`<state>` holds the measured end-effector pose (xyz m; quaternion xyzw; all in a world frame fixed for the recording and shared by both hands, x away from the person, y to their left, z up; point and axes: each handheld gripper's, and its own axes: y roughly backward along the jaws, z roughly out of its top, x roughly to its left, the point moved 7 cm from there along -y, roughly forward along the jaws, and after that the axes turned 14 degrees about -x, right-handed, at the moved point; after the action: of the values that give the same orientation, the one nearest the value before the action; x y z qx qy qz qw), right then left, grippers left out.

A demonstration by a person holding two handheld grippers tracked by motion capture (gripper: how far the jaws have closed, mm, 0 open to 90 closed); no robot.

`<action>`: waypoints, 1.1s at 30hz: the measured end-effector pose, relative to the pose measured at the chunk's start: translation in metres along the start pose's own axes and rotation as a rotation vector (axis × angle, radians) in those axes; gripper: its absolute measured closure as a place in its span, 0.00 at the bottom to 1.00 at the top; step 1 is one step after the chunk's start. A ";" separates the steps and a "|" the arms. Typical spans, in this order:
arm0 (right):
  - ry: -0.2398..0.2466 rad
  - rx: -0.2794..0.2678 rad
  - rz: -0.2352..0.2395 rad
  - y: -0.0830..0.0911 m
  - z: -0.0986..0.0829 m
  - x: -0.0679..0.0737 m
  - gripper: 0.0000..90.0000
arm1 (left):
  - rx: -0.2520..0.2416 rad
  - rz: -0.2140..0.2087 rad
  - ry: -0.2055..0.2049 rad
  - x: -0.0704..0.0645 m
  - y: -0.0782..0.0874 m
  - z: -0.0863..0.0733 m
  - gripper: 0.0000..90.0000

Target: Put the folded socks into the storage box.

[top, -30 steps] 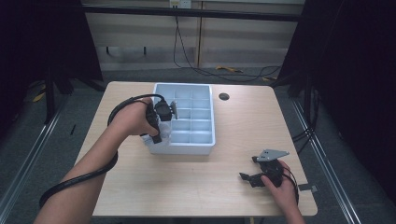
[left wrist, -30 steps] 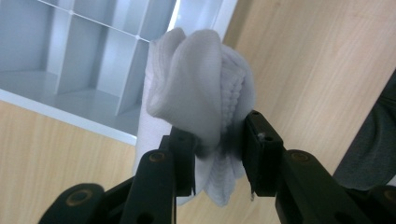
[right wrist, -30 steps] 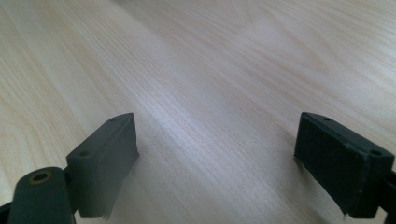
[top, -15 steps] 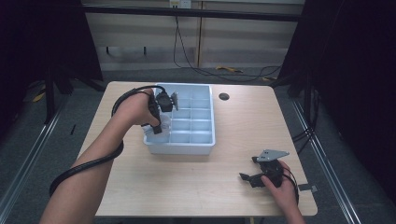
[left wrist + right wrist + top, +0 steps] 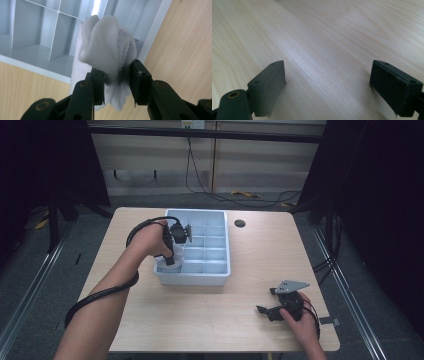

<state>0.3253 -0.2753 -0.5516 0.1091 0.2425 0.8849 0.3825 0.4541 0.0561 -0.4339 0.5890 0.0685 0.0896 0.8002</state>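
Item: white rolled sock (image 5: 105,50), pinched in the closed left claw (image 5: 116,82) above the near-left corner of the divided storage tray (image 5: 216,270); step, placement, next needing lowering into a compartment; right claw (image 5: 327,87) wide open, empty, on the table (image 5: 200,315).

There was 1 bench (image 5: 215,320), and on it stood 1 pale blue compartment tray (image 5: 218,275). 1 white sock (image 5: 105,50) was there, bunched over the tray's near left corner. 2 tongs were present: the left tongs (image 5: 116,82) and the right tongs (image 5: 264,301). 1 dark round hole (image 5: 239,223) marked the bench top.
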 end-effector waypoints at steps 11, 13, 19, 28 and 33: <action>0.002 0.000 0.001 0.001 0.000 0.001 0.14 | 0.006 -0.040 0.037 -0.004 -0.013 0.000 0.75; 0.001 0.000 0.001 0.001 0.000 0.001 0.14 | 0.014 -0.044 0.033 -0.003 -0.013 -0.001 0.75; 0.002 0.000 0.002 0.001 0.000 0.001 0.14 | 0.012 -0.050 0.047 -0.004 -0.016 -0.003 0.75; 0.002 0.000 0.002 0.001 -0.001 0.002 0.14 | 0.021 -0.045 0.063 -0.004 -0.020 -0.005 0.75; 0.003 -0.001 0.003 0.001 -0.001 0.002 0.14 | 0.045 -0.050 0.061 -0.003 -0.021 -0.004 0.75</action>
<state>0.3228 -0.2749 -0.5515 0.1080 0.2427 0.8856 0.3810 0.4519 0.0534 -0.4556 0.6018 0.1095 0.0858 0.7864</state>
